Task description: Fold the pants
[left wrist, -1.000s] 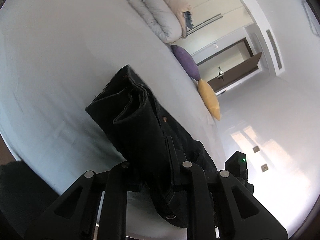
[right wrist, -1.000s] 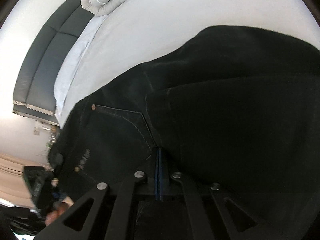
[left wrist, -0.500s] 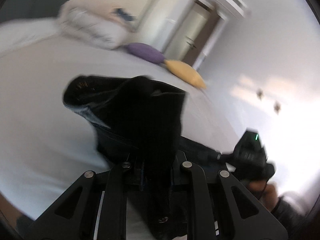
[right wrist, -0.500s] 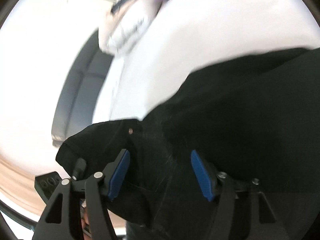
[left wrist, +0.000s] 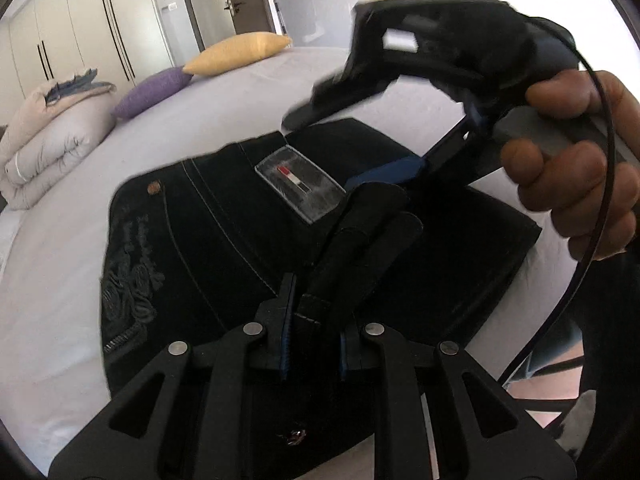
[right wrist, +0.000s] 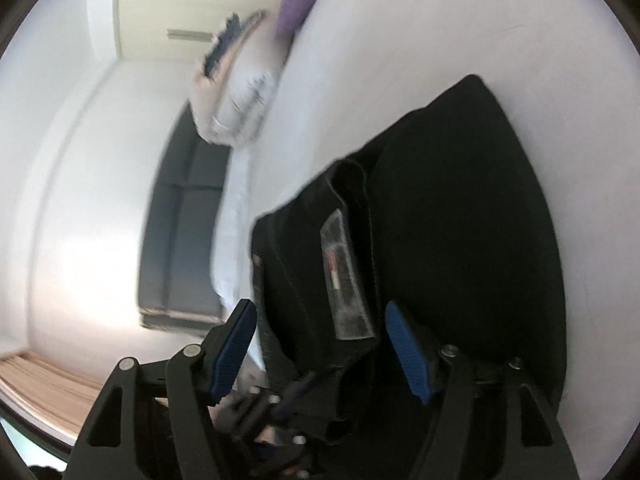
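The black pants [left wrist: 208,240] lie folded into a compact stack on the white bed [left wrist: 60,208], waistband label [left wrist: 300,184] facing up. My left gripper [left wrist: 312,328] has its jaws narrowly apart around a black fold of the pants. My right gripper [right wrist: 324,344] is open, its blue pads [right wrist: 408,352] wide apart just above the stack; it also shows in the left wrist view [left wrist: 420,92], held in a hand above the pants. The pants show in the right wrist view [right wrist: 460,220] with the label [right wrist: 344,280].
A rolled duvet [left wrist: 48,136], a purple pillow [left wrist: 152,90] and a yellow pillow [left wrist: 240,52] lie at the far side of the bed. Wardrobe doors [left wrist: 92,32] stand behind. A dark headboard [right wrist: 188,220] shows in the right wrist view.
The pants went from hanging and bunched in the air to lying flat and folded on the bed. My right gripper opened and let go and now sits above the stack.
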Demonstrator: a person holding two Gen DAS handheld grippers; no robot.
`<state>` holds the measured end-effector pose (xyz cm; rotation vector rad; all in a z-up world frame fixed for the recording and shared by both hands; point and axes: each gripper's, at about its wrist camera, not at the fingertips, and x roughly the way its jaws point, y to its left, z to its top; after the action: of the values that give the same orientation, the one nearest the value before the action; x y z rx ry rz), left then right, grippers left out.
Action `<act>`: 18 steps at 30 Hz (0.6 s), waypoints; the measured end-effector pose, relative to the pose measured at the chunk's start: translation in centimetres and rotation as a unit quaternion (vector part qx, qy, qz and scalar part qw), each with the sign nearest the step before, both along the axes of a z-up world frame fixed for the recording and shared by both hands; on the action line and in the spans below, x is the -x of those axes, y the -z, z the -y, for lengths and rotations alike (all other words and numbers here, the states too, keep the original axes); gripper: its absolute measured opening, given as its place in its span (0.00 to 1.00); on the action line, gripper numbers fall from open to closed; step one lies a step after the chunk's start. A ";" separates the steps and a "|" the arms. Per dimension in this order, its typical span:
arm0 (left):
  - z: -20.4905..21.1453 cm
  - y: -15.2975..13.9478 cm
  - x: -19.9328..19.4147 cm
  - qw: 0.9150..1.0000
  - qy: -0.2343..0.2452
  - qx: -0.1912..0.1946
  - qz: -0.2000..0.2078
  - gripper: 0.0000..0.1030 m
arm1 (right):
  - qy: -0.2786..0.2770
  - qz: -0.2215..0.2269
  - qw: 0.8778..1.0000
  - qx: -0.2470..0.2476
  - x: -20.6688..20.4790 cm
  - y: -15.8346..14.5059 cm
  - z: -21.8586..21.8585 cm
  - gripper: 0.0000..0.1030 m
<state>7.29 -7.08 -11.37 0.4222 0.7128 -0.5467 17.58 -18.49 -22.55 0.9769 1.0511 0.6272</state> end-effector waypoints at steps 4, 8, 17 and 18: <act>1.2 -0.5 1.2 0.999 0.011 -0.021 0.029 0.15 | -0.015 -0.019 0.998 0.050 -1.2 -0.7 -1.0 0.67; 1.1 -0.9 2.1 0.999 0.005 -0.002 0.035 0.15 | -0.009 -0.033 0.996 0.077 -1.9 -1.8 -1.6 0.67; 0.4 -1.4 6.1 0.998 0.025 0.000 0.063 0.14 | -0.011 -0.043 0.997 0.063 -4.2 -1.4 -3.7 0.20; 0.3 -1.3 6.8 0.998 0.026 0.000 0.061 0.14 | -0.009 -0.039 0.997 0.064 -4.1 -1.4 -3.7 0.19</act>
<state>0.54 -7.40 -10.10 0.4709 0.5851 -0.5642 21.65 -14.78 -21.19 0.8878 1.1566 0.5332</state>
